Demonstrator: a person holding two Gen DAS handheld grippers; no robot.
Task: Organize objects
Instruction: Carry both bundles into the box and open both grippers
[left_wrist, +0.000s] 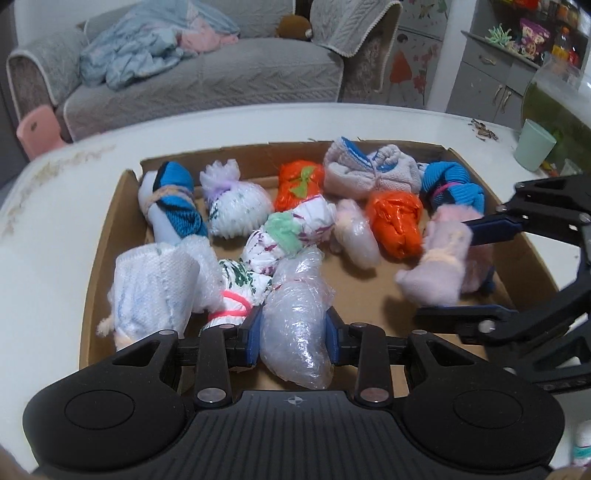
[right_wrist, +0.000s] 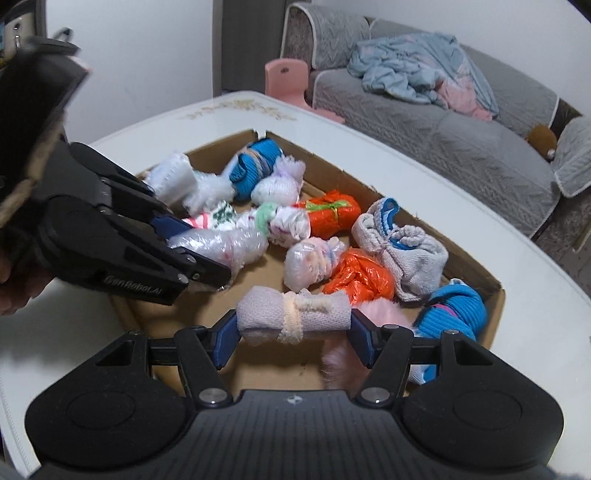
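Observation:
A shallow cardboard box (left_wrist: 110, 236) (right_wrist: 491, 288) on a white table holds several rolled bundles of cloth and plastic. My left gripper (left_wrist: 294, 332) is shut on a clear bubble-wrap bundle (left_wrist: 299, 325) (right_wrist: 221, 243) over the box's near edge. My right gripper (right_wrist: 293, 334) is shut on a pale pink fuzzy roll (right_wrist: 291, 317) (left_wrist: 439, 266) tied with a cream band, held just above the box floor at the right side. Around them lie two orange plastic bundles (left_wrist: 397, 225) (right_wrist: 332, 214), blue sock rolls (left_wrist: 177, 199) (right_wrist: 454, 310) and a grey sock bundle (left_wrist: 369, 170) (right_wrist: 406, 251).
The white table (left_wrist: 44, 280) (right_wrist: 535, 332) surrounds the box. A mint green cup (left_wrist: 533, 146) and a clear container stand at the table's far right. A grey sofa (left_wrist: 207, 77) with a blue blanket and a pink stool (left_wrist: 37, 129) lie beyond the table.

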